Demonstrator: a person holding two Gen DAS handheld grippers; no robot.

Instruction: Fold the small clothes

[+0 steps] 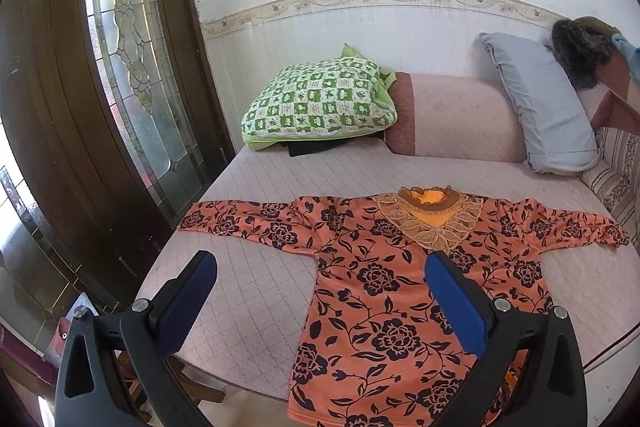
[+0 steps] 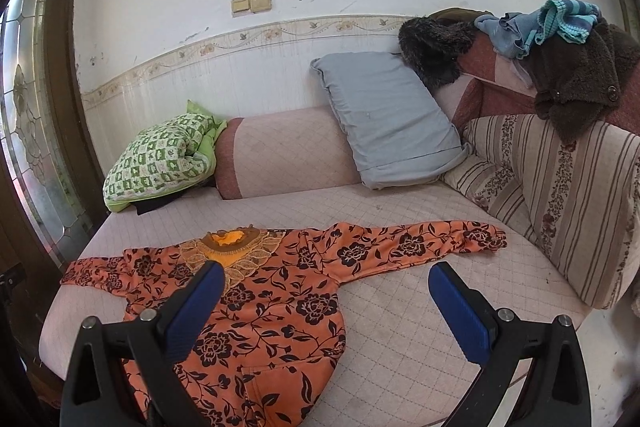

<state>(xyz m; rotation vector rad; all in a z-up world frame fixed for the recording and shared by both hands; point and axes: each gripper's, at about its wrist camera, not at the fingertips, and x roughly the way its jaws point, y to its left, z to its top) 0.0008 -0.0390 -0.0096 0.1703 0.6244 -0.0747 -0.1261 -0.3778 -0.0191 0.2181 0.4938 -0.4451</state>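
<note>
left gripper [image 1: 320,271] fingers [image 1: 190,301] spread wide, empty, hovering over bare bed [image 1: 240,291] beside the shirt [image 1: 384,291]. right gripper [image 2: 326,281] fingers [image 2: 460,311] likewise wide apart, holding nothing, above quilt right of the hem. open bedding under both sleeves; near bed edge close below. shirt flat at the front of the bed, hem over the near edge, collar toward the pillows [image 2: 388,119]; sleeves stretched sideways, left cuff at the bed's edge. orange with black roses, lace yoke.
</note>
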